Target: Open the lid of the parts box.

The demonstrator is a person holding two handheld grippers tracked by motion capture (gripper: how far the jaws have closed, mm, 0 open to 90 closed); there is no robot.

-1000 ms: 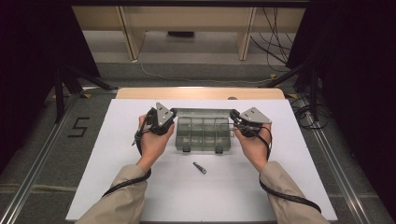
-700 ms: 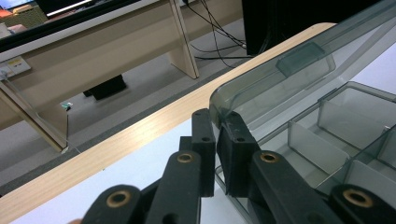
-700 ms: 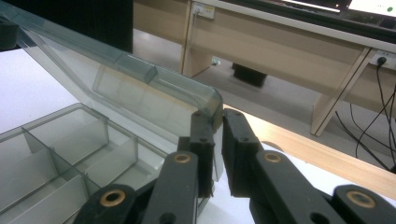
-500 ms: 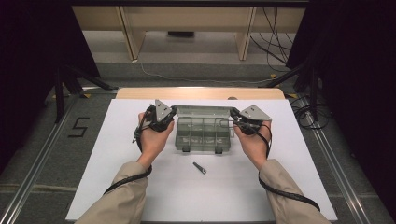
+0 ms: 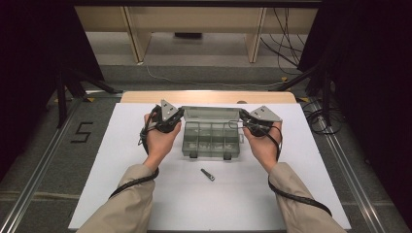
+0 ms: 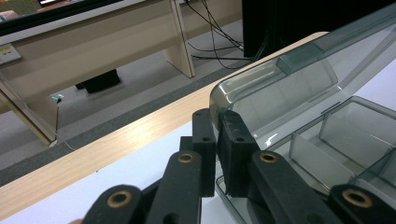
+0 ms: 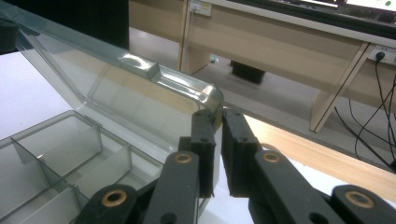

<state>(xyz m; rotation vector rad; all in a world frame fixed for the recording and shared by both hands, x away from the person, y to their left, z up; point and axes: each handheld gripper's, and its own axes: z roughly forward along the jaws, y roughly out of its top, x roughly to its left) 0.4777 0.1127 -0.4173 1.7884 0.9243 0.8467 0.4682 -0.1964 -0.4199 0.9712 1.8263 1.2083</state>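
The left gripper (image 6: 217, 140) is clamped on the left corner of a clear compartment box's lid (image 6: 299, 79); the right gripper (image 7: 218, 140) is pinched on the lid's right corner. The lid stands raised and tilted back over the divided box (image 5: 212, 140), mid-way across the white table (image 5: 121, 194). A small dark metal piece (image 5: 207, 174) lies just in front.
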